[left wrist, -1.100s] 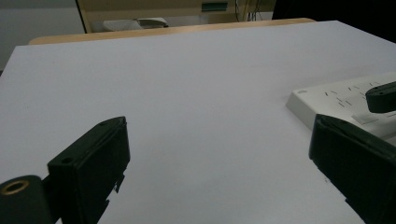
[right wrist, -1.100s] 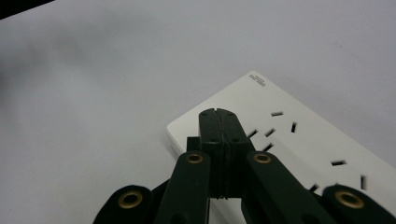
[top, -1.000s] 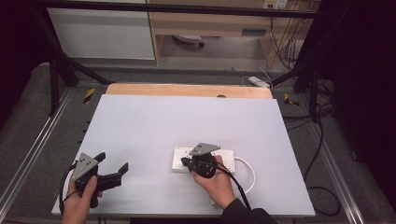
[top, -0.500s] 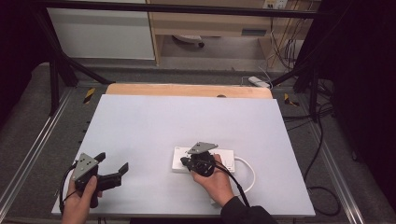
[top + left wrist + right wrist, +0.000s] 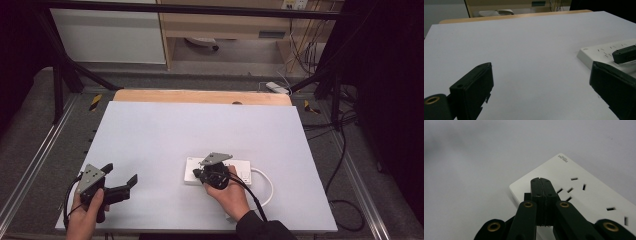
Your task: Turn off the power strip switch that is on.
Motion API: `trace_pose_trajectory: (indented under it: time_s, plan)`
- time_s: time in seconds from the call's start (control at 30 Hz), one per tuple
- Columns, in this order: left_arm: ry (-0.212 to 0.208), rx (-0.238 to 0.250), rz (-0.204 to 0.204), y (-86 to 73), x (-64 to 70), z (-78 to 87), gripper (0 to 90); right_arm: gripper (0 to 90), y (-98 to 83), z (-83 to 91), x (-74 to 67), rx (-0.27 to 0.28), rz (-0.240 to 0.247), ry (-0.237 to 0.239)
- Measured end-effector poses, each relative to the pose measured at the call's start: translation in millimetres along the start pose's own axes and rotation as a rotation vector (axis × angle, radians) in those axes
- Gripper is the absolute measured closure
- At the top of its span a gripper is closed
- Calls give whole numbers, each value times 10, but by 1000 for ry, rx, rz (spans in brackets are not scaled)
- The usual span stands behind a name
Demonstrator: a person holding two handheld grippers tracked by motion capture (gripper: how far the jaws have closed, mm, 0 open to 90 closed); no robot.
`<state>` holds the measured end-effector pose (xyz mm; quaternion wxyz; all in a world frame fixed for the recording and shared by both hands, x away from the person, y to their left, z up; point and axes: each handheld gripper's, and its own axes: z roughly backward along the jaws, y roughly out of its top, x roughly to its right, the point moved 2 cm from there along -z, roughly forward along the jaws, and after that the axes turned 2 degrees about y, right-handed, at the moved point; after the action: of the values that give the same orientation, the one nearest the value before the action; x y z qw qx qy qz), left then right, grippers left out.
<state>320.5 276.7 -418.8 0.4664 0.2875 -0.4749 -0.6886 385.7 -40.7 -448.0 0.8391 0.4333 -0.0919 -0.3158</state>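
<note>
Here, right tongs [image 5: 541, 180] closed over power strip [image 5: 584, 195], left tongs [image 5: 541, 92] agape

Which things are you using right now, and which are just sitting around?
In use:
right gripper, jaws shut, over the white power strip
power strip's white cable

Just sitting around:
left gripper, open, apart from the strip
white table

White table [image 5: 200, 130] — wooden far edge [image 5: 200, 96]

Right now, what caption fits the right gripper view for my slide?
Right gripper, jaws shut, poised over the end of a white power strip on the table.
</note>
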Motion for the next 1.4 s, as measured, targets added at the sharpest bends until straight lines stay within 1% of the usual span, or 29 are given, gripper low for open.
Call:
trace_pose_trajectory:
  time_s: [0.77,1.4]
  plan:
    - [0,-1,0,0,0,2,55,900,-15,-19,-4,-9,5,2]
    - [0,0,0,1,-3,4,55,900,-16,-22,-12,0,6,5]
